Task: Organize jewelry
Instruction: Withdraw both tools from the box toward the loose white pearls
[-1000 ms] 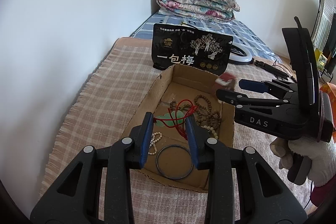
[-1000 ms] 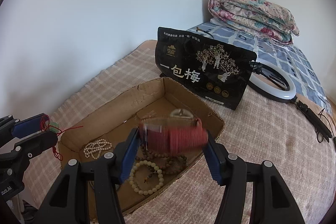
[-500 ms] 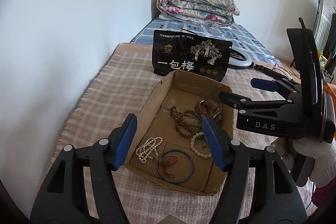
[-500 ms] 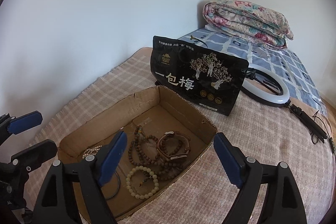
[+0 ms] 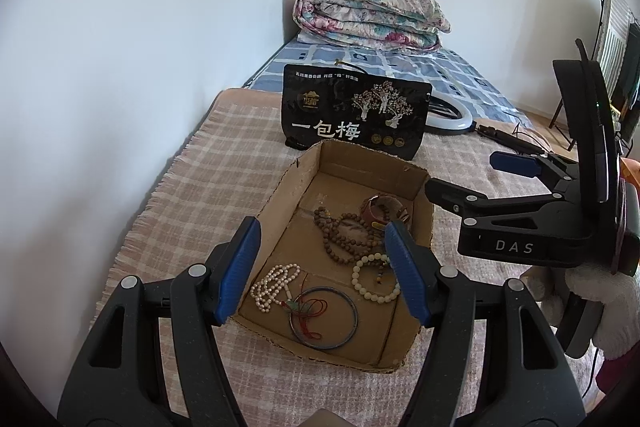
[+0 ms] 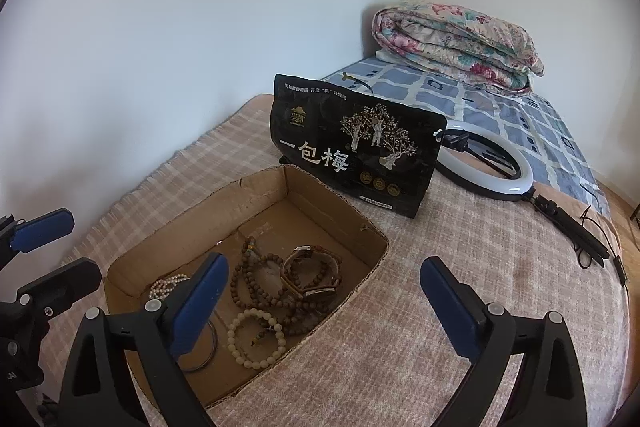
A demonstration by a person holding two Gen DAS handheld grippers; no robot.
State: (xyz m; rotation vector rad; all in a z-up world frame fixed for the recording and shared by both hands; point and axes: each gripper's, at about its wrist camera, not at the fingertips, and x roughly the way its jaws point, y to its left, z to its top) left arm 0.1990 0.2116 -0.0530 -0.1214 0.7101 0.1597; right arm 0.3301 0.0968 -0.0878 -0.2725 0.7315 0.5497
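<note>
Hovering over the cardboard box [image 5: 416, 183] at frame centre, the left gripper [image 5: 324, 269] stands wide and empty; the right gripper [image 6: 324, 311], opening, holds nothing. Withdraw straight upward, clear of the beaded bracelets [image 6: 280, 287] inside.

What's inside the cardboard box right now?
The cardboard box holds a brown bead strand, a reddish band, a pale bead bracelet, a white pearl strand and a dark bangle with a red-corded pendant. The near-right corner is covered by a gripper finger.

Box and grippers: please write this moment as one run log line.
left gripper: open, empty | right gripper: opening, empty | box: beads, bangle, pearls inside
</note>
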